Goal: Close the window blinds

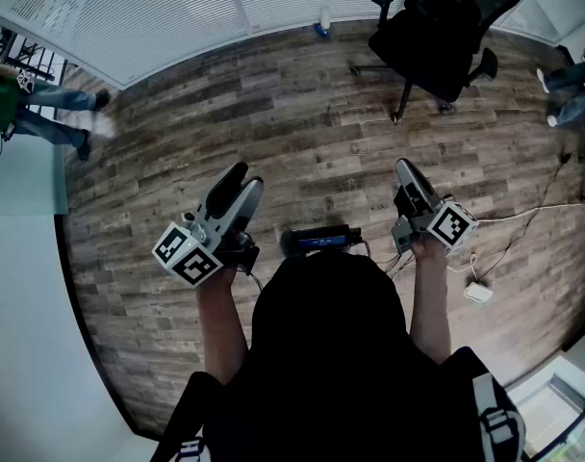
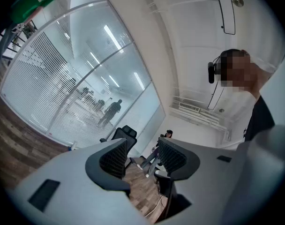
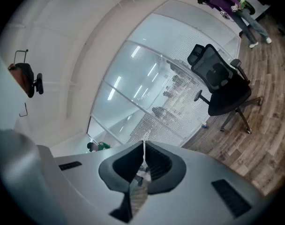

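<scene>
White slatted blinds (image 1: 129, 17) hang lowered along the glass wall at the far edge of the wood floor; they also show in the left gripper view as blinds (image 2: 39, 88) and in the right gripper view as blinds (image 3: 180, 102). My left gripper (image 1: 240, 176) is held at waist height, well back from them, its jaws open and empty (image 2: 142, 156). My right gripper (image 1: 406, 169) is level with it on the other side, also far from the blinds. Its jaws (image 3: 143, 161) are shut, with only a thin bright slit between the pads and nothing held.
A black office chair (image 1: 445, 27) stands at the far right near the blinds, and a small bottle (image 1: 323, 22) sits at their foot. A white cable (image 1: 523, 218) and adapter (image 1: 478, 293) lie on the floor to my right. A person in green (image 1: 42, 104) stands far left.
</scene>
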Demonstrator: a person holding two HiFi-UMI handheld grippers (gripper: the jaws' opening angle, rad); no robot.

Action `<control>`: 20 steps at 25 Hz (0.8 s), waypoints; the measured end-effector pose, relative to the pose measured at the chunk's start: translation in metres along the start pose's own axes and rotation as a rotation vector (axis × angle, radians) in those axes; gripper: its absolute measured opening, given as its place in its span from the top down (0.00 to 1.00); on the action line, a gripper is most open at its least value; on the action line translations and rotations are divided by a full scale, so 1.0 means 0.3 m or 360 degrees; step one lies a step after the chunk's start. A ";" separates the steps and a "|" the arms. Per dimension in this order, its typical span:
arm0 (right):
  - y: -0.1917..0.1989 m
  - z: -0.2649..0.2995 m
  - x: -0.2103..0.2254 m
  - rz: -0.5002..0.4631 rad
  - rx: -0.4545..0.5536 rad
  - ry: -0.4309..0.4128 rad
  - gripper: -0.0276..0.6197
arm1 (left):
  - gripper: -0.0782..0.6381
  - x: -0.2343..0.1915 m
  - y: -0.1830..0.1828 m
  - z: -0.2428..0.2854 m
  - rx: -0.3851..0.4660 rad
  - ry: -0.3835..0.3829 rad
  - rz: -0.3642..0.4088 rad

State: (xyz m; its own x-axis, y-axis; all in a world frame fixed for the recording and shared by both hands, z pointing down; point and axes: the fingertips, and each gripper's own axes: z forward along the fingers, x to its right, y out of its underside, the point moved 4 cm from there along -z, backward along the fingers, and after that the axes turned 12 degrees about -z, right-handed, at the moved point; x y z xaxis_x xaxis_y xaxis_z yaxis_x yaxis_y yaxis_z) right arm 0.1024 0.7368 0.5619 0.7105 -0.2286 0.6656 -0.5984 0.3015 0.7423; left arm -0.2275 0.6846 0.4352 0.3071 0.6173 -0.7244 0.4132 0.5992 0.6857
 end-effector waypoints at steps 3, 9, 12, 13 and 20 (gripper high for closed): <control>-0.029 0.017 -0.037 -0.0039 0.0027 -0.0063 0.93 | 0.58 0.002 0.008 0.006 -0.0002 -0.0002 0.0002; -0.008 -0.007 0.024 0.0018 0.0004 -0.0042 0.93 | 0.58 0.011 0.029 0.031 -0.0016 -0.0015 0.0006; -0.031 -0.007 0.026 -0.0008 0.0002 -0.0054 0.93 | 0.58 0.019 0.040 0.053 -0.0025 -0.0023 0.0009; -0.035 -0.007 0.028 -0.0015 0.0001 -0.0059 0.93 | 0.58 0.022 0.042 0.058 -0.0027 -0.0024 0.0011; -0.049 -0.006 0.049 0.0019 -0.0002 -0.0107 0.92 | 0.58 0.056 0.059 0.092 -0.0043 -0.0037 0.0042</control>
State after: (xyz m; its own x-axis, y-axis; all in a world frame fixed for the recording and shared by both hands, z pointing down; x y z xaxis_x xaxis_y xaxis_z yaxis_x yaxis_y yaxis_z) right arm 0.1222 0.7308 0.5607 0.6768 -0.2864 0.6782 -0.6061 0.3060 0.7341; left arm -0.1915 0.6916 0.4333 0.3376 0.6210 -0.7074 0.3815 0.5967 0.7059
